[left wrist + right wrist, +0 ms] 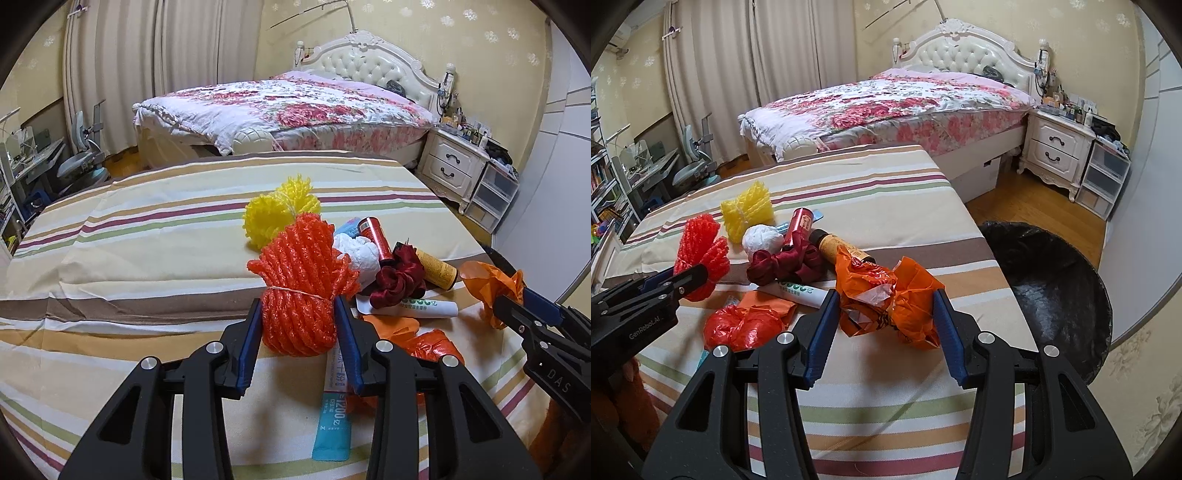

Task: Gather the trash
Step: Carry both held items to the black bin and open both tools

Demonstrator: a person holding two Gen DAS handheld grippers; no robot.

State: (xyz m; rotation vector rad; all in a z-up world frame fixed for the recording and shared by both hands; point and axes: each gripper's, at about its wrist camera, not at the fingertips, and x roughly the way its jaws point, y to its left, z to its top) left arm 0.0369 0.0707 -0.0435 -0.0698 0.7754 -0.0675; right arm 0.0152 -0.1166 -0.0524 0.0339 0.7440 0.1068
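My left gripper (298, 309) is shut on an orange foam net bundle (303, 280) tied with string, its blue pads pressing both sides. In the right wrist view the same bundle (698, 254) sits at the left in that gripper (696, 278). My right gripper (884, 301) is shut on a crumpled orange plastic bag (886, 299), which shows at the right edge (491, 284) of the left wrist view. A yellow foam net (277, 214) lies farther back on the striped cloth (147, 229). A black-lined trash bin (1049, 288) stands right of the table.
Between the grippers lie a white paper ball (762, 238), a red can (799, 225), a dark red scrunchie (783, 264), a brown bottle (842, 249), a white tube (801, 291), a red bag (742, 326) and a blue sachet (332, 417). A floral bed (886, 107) stands behind.
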